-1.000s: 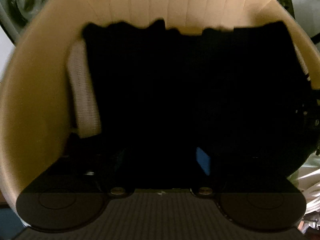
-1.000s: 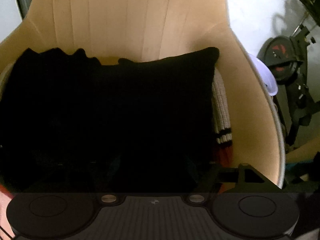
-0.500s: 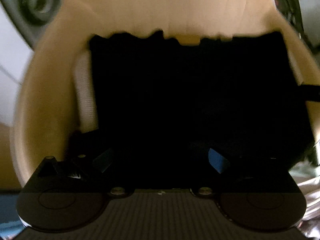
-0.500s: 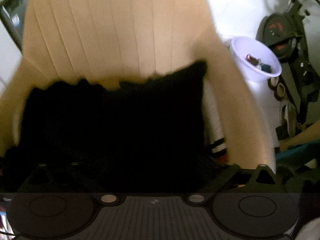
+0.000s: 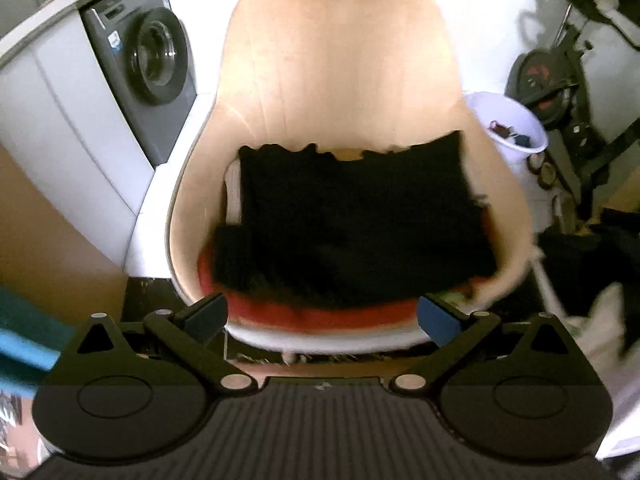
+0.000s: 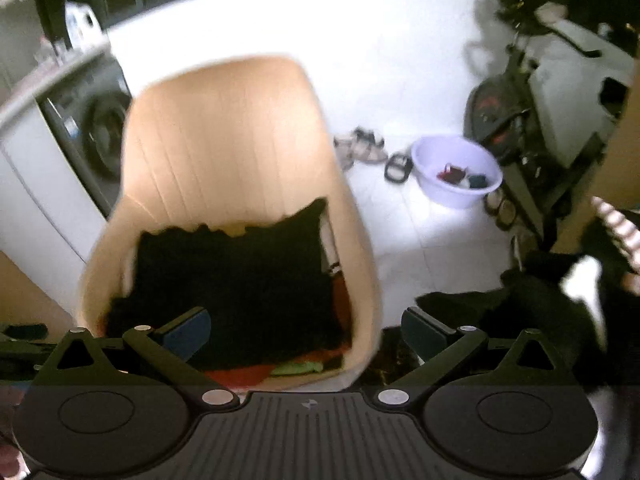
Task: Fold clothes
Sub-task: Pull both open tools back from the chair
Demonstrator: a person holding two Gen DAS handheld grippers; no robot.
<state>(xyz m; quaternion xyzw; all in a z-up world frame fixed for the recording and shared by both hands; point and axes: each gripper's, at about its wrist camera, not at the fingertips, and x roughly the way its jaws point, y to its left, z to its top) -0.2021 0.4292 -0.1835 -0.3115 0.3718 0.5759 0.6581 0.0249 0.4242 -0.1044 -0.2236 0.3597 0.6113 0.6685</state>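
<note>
A folded black garment (image 5: 352, 224) lies flat on the seat of a beige shell chair (image 5: 340, 64), on top of a stack with a red garment (image 5: 304, 314) under it and a white knit piece (image 5: 233, 196) at its left edge. My left gripper (image 5: 320, 318) hovers above the seat's front edge, open, with nothing between its blue pads (image 5: 438, 320). In the right wrist view the black garment (image 6: 232, 272) fills the chair (image 6: 224, 132) seat, with red (image 6: 248, 372) and green cloth (image 6: 298, 368) showing below it. My right gripper (image 6: 306, 330) is open and holds nothing, above the chair's right front corner.
A washing machine (image 5: 148, 76) stands left of the chair. A lavender basin (image 6: 456, 172) with small items, sandals (image 6: 360, 148) and an exercise bike (image 6: 516, 120) are on the white floor to the right. A heap of dark and white clothes (image 6: 532, 300) lies at near right.
Both grippers have pulled up and back from the black garment, which stays on the seat. Their jaws stand wider apart, and the whole chair and room have come into view.
</note>
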